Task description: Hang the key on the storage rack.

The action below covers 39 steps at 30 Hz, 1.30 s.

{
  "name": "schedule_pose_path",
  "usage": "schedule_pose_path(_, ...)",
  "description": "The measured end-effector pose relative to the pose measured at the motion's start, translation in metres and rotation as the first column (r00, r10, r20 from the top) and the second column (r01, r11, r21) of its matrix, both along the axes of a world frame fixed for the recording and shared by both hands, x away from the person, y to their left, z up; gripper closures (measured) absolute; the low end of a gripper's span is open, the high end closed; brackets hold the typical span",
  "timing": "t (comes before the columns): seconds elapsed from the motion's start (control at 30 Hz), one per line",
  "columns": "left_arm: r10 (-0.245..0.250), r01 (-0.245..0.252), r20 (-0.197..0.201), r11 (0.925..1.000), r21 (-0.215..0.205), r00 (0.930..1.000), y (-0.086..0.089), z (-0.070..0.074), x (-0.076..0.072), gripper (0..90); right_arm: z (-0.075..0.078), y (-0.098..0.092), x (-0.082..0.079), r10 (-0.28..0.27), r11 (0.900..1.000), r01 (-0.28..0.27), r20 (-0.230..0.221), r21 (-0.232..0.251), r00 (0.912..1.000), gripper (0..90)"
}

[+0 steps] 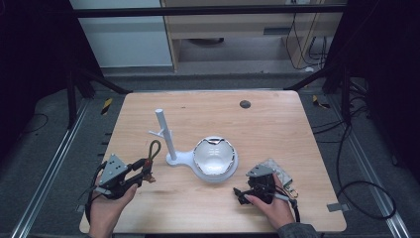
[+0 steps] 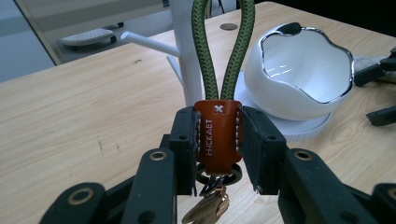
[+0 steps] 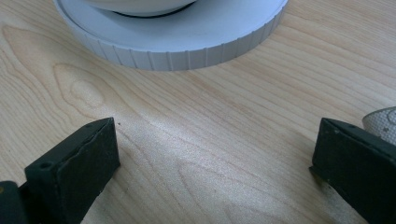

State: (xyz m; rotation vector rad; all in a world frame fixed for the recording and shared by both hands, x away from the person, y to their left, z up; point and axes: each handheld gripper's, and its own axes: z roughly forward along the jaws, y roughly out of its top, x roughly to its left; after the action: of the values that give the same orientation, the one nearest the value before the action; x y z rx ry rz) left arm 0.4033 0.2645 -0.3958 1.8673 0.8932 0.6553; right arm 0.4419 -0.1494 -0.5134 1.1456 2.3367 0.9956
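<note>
My left gripper [image 2: 217, 140] is shut on the orange leather tab [image 2: 217, 135] of a keychain. Its green cord loop [image 2: 224, 51] stands up from the jaws, and a ring with keys [image 2: 208, 205] hangs below. From above, the keychain [image 1: 151, 153] sits at the table's left, just left of the white stand with a post and side pegs [image 1: 165, 134]. A white bowl [image 1: 213, 156] rests on the stand's round base [image 3: 173, 46]. My right gripper [image 3: 215, 158] lies low on the table near that base, jaws wide apart with bare wood between them; in the high view it [image 1: 242, 194] is at the lower right.
A pale patterned pouch [image 1: 277, 171] lies just behind the right hand. A small dark round disc [image 1: 244, 104] sits in the wooden table [image 1: 277, 124] near its far edge. Dark floor, rails and cables surround the table.
</note>
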Motion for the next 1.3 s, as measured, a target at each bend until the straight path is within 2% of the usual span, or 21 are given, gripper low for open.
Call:
schedule_pose_path(0.6, 0.0, 0.001, 0.018, 0.9993, -0.036, 0.9998, -0.005, 0.015, -0.001, 66.4, 0.0, 0.0, 0.0, 0.0, 1.0, 0.0, 0.0, 0.0, 1.0, 0.6)
schedule_pose_path(0.8, 0.007, -0.007, 0.015, 0.9994, -0.033, 0.9999, -0.008, 0.019, 0.009, 66.4, 0.0, 0.0, 0.0, 0.0, 1.0, 0.0, -0.001, 0.0, 1.0, 0.5)
schedule_pose_path(0.9, 0.012, -0.012, 0.0, 0.9994, -0.033, 0.9999, -0.01, 0.018, 0.016, 66.3, 0.0, 0.0, 0.0, 0.0, 1.0, 0.0, -0.001, 0.0, 1.0, 0.6)
schedule_pose_path(1.03, 0.026, -0.027, -0.026, 0.9991, -0.033, 0.9993, -0.014, 0.011, 0.028, 66.4, 0.0, 0.0, 0.0, 0.0, 1.0, 0.0, -0.001, 0.0, 1.0, 0.6)
schedule_pose_path(1.3, 0.045, -0.047, -0.058, 0.9984, -0.033, 0.9973, -0.017, 0.0, 0.043, 66.3, 0.0, 0.0, 0.0, 0.0, 1.0, 0.0, 0.0, 0.0, 1.0, 0.6)
